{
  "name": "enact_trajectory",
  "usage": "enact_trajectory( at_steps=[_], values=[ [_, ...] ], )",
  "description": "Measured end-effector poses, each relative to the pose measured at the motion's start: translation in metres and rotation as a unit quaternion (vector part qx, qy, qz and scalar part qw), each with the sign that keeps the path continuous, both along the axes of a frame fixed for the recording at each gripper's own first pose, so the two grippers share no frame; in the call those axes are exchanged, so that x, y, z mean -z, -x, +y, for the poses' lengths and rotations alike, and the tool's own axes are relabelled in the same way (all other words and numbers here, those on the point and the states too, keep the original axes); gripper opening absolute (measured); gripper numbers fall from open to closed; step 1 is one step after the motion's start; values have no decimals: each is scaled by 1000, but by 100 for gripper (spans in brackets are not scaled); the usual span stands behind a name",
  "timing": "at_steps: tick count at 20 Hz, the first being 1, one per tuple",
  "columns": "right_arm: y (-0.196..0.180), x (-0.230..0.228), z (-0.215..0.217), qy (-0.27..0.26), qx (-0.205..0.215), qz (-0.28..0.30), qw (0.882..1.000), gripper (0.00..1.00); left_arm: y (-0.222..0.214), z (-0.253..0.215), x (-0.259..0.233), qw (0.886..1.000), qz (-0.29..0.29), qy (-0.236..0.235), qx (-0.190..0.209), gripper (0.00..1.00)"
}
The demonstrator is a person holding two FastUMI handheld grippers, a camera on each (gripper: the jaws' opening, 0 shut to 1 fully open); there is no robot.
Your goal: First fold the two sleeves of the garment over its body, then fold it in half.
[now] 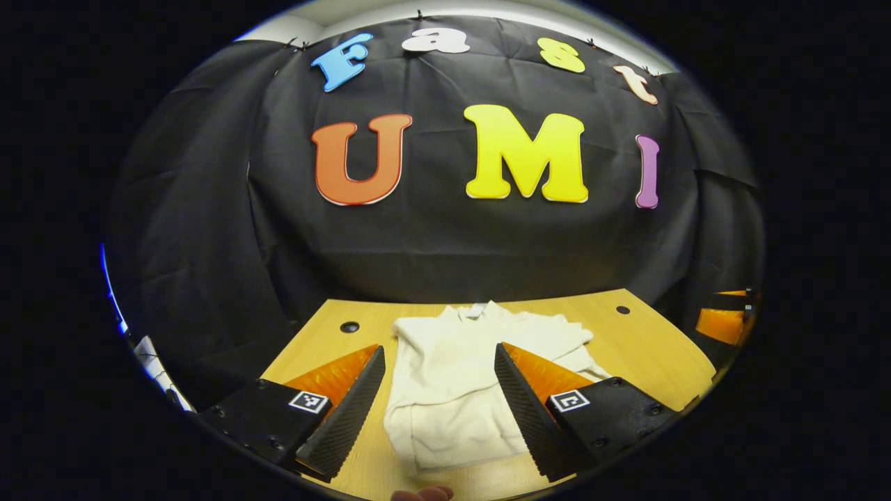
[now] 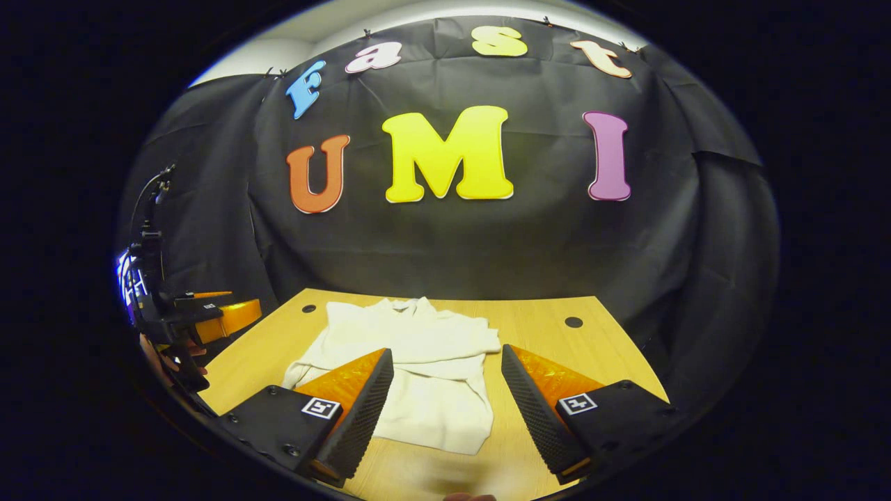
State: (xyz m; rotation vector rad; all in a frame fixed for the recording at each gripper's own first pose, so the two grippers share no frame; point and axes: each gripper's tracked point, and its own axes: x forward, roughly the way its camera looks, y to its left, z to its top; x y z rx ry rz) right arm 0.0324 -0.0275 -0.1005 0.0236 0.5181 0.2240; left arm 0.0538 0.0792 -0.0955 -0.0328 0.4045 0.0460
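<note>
Cream-white garment [image 1: 452,376] flat on the wooden desk [image 1: 647,348], collar toward the far edge by the wall, hem toward the near edge. Both sleeves already folded in over the body; one bunches out a bit past one side. Not yet folded in half. Soft knit-looking fabric, a few wrinkles. Same layout in the right gripper view [image 2: 424,369].

The soft cream-white knit garment [image 1: 452,390] is plain, with no print or stripe. It lies on the light yellowish wood-grain desk [image 1: 647,348], whose top carries small round black holes [image 1: 349,326]. Each claw body bears a small black-and-white square marker [image 2: 321,408].
</note>
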Motion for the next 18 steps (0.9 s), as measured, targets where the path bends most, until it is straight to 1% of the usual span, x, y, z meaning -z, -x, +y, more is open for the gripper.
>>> enact_trajectory(
  at_steps=[3,4,5,6,7,8,9,10,11,12,13,15,16,18],
  values=[
    [13,22,-3,-2,-25,38,999,97,21,8,31,999,39,4,7,99],
    [18,32,-7,3,-30,54,998,94,27,6,44,998,55,15,16,99],
    [23,42,-13,7,-32,68,997,94,33,0,59,996,78,31,29,99],
    [27,52,-17,10,-34,82,996,98,41,-1,76,993,101,48,35,99],
    [29,63,-20,14,-35,95,995,98,48,0,94,989,132,66,34,99],
    [33,75,-25,20,-36,110,993,94,56,7,114,983,163,84,25,99],
    [39,88,-27,25,-36,127,991,98,62,14,132,977,187,99,16,99],
    [43,103,-32,31,-34,149,988,94,68,17,146,971,209,112,11,99],
    [47,118,-36,35,-28,169,985,98,73,21,164,964,233,125,6,99],
    [49,132,-40,33,-22,191,981,98,76,23,177,957,254,140,2,99],
    [51,145,-41,28,-14,208,978,98,77,24,187,950,271,155,0,99],
    [48,171,-48,35,7,240,970,98,75,23,204,939,296,176,-8,99],
    [46,184,-48,35,14,256,966,98,72,23,213,934,305,183,-11,98],
    [40,208,-42,28,25,288,957,98,68,21,220,930,317,188,-11,99]
  ],
)
